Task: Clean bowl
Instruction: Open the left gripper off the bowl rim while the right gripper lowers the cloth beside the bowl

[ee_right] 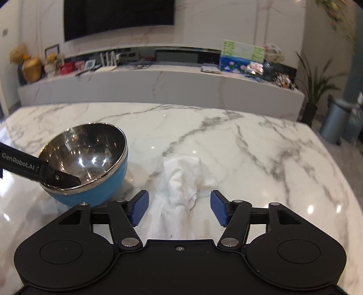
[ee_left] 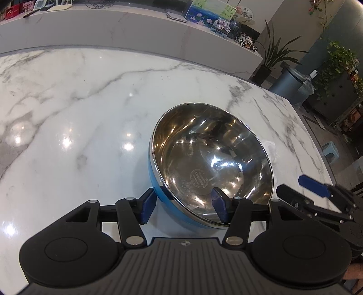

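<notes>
The bowl (ee_left: 204,163), steel inside and blue outside, stands on the marble table (ee_left: 79,113). My left gripper (ee_left: 183,205) straddles its near rim, one blue pad by the blue outer wall and the other inside; the wide gap shows no squeeze, so it is open. In the right wrist view the bowl (ee_right: 90,156) sits at the left with a left finger (ee_right: 65,178) reaching into it. A crumpled white cloth (ee_right: 181,181) lies on the table between the jaws of my right gripper (ee_right: 179,210), which is open, its pads off the cloth. The right gripper (ee_left: 289,183) also shows right of the bowl.
The table's right edge (ee_left: 317,140) drops to the floor, where a grey bin (ee_left: 288,88) and potted plants (ee_left: 272,56) stand. Behind the table runs a low marble ledge (ee_right: 158,86) with boxes and ornaments. A dark screen (ee_right: 118,15) hangs on the wall.
</notes>
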{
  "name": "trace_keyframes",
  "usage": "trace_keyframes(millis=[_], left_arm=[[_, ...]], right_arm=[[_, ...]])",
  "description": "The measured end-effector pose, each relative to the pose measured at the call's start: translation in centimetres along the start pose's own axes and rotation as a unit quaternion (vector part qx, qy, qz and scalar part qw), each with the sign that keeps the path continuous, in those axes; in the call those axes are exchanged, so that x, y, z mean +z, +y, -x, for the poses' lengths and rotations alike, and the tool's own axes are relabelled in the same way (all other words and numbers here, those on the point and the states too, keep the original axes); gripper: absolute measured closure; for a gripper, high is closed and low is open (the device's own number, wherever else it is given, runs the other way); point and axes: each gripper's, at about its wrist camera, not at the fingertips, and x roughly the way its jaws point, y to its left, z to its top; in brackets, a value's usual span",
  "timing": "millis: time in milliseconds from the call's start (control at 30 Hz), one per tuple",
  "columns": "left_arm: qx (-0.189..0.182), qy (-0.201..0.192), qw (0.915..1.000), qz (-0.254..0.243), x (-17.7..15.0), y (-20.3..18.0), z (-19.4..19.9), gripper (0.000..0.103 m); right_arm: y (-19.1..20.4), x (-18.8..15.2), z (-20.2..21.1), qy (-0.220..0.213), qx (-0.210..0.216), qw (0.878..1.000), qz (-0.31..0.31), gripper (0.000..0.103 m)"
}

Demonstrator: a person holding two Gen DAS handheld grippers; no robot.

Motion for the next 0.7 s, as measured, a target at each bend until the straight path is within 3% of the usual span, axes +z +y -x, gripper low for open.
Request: trace_keyframes(millis=[367, 533, 700], left_arm=[[-0.008, -0.002, 0.9999, 0.012, -0.7, -0.2, 0.3, 0.051], [-0.011, -0.004, 0.9998, 0.016, -0.8, -0.1, 0.4, 0.05], [-0.01, -0.006, 0.9998, 0.017, -0.8, -0.3, 0.4, 0.049]], right_arm=[[0.9, -1.8, -2.4, 0.039, -0.002, 0.998, -0.041, 0.043], [1.5, -2.5, -2.3, 0.034, -0.01, 0.999, -0.037, 0.044], [1.7, -2.1, -2.4, 0.019, -0.01, 0.999, -0.03, 0.059]])
